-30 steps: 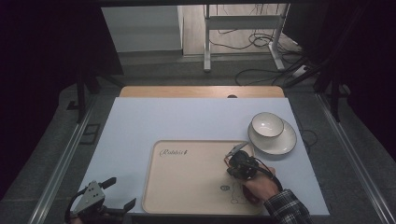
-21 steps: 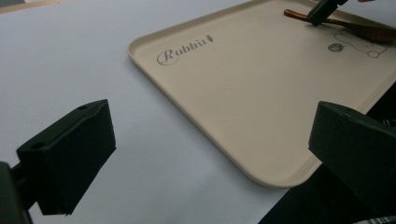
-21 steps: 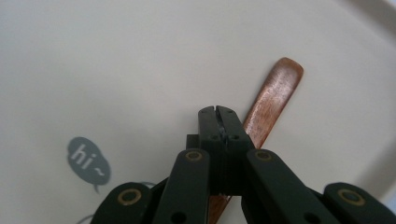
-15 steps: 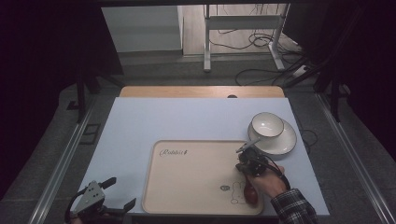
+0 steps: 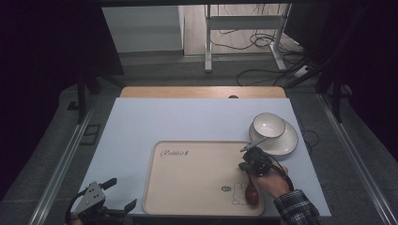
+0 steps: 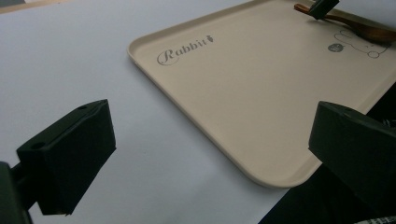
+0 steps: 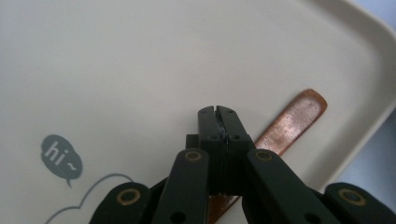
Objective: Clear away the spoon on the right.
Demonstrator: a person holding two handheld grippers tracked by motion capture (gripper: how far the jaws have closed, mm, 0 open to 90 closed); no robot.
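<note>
A brown wooden spoon (image 5: 252, 193) lies on the beige tray (image 5: 187, 187) near its right edge, by the rabbit drawing. My right gripper (image 5: 251, 159) hovers low over the spoon's handle (image 7: 294, 121) with its jaws pressed together and nothing visibly between them (image 7: 218, 112). The handle runs out from under the jaws toward the tray rim. My left gripper (image 5: 121, 193) rests at the table's front left corner, wide open (image 6: 210, 154), pointing across the tray (image 6: 261, 93) at the spoon (image 6: 369, 30).
A white bowl (image 5: 268, 125) sits on a white saucer (image 5: 287, 142) just beyond the tray's far right corner. The tray lies on a pale blue table top (image 5: 187, 122). A wooden strip (image 5: 202, 92) runs along the far edge.
The right gripper and hand have shifted a little to the right along the tray, toward the saucer. The left gripper has stayed put.
</note>
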